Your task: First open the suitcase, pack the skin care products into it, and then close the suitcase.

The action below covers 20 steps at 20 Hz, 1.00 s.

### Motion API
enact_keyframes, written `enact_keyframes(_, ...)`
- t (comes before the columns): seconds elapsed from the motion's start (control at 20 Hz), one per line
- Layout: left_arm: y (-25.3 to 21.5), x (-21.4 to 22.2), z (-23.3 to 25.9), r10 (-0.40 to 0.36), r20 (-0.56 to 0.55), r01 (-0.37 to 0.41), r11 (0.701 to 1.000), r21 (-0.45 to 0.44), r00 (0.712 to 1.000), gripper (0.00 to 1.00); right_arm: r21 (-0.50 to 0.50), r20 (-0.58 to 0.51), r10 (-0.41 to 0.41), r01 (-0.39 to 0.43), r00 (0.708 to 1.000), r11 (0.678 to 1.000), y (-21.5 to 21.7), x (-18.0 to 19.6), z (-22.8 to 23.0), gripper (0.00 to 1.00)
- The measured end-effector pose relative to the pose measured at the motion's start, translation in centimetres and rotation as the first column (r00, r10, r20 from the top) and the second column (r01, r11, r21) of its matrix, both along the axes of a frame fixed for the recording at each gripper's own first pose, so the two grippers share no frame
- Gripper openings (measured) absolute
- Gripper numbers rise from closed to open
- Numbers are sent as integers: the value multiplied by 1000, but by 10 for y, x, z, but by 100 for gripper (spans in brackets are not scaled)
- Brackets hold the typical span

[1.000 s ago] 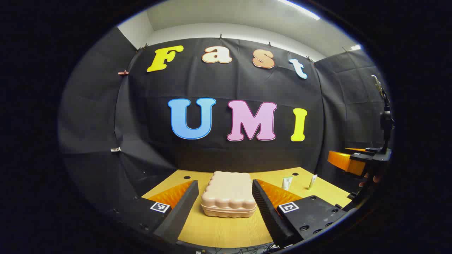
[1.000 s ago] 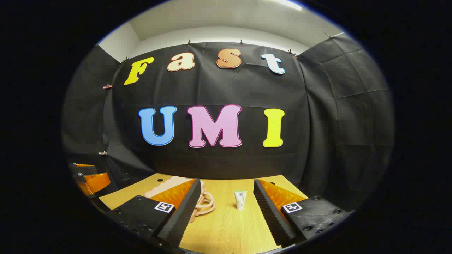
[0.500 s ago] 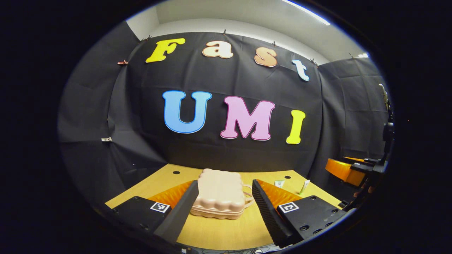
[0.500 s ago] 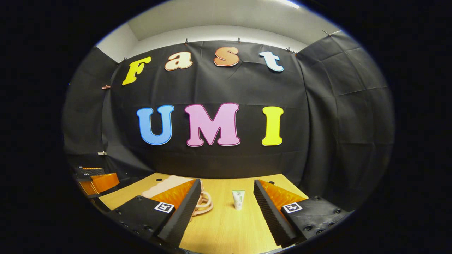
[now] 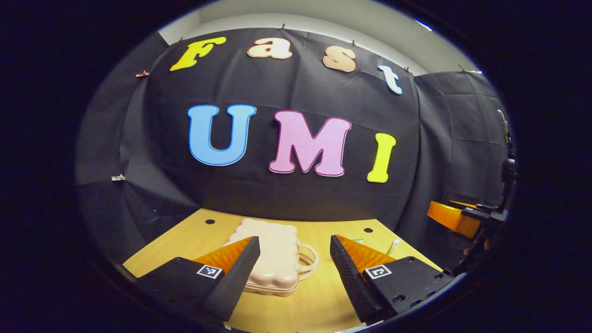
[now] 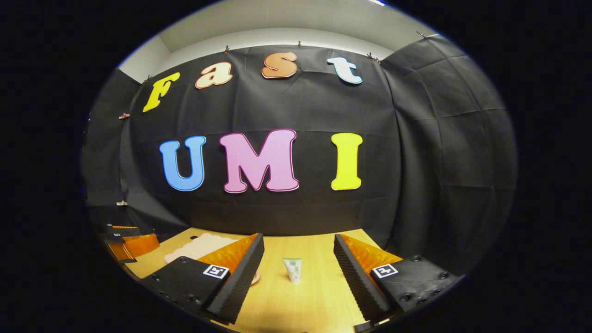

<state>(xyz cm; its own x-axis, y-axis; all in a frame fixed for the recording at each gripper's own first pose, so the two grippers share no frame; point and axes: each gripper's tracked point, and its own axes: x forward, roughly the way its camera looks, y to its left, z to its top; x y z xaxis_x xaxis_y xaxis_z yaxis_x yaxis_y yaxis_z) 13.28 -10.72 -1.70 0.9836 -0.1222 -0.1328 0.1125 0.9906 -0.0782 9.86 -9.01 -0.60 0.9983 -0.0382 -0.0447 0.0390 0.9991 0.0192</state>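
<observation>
Ahead, suitcase [image 5: 273, 259] lies shut near table [image 5: 185, 236] edge.

The suitcase [image 5: 273, 259] lies flat and closed on the tabletop [image 5: 323, 296], its handle [image 5: 309, 260] pointing right, just ahead of the left gripper [image 5: 293, 273] and toward its left finger. In the right gripper view a skincare tube [image 6: 292, 269] stands between the right gripper [image 6: 296, 277] fingers, farther off, suitcase to its left.
</observation>
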Motion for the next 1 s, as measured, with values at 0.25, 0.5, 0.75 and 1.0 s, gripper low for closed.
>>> enact_keyframes(0.25,-52,76,-48,-56,-140,50,998,-49,989,96,13,-15,35,-35,999,999,-26,42,-13,97)
enact_keyframes(0.5,-88,149,-124,-78,-313,80,997,-5,947,95,5,-53,87,-87,995,996,-42,75,-43,97)
enact_keyframes(0.75,-90,187,-204,21,-500,34,994,101,866,95,113,-174,110,-91,979,989,-56,94,-82,97)
enact_keyframes(1.0,-100,213,-242,51,-579,22,993,117,814,86,147,-227,119,-87,967,985,-65,108,-99,97)
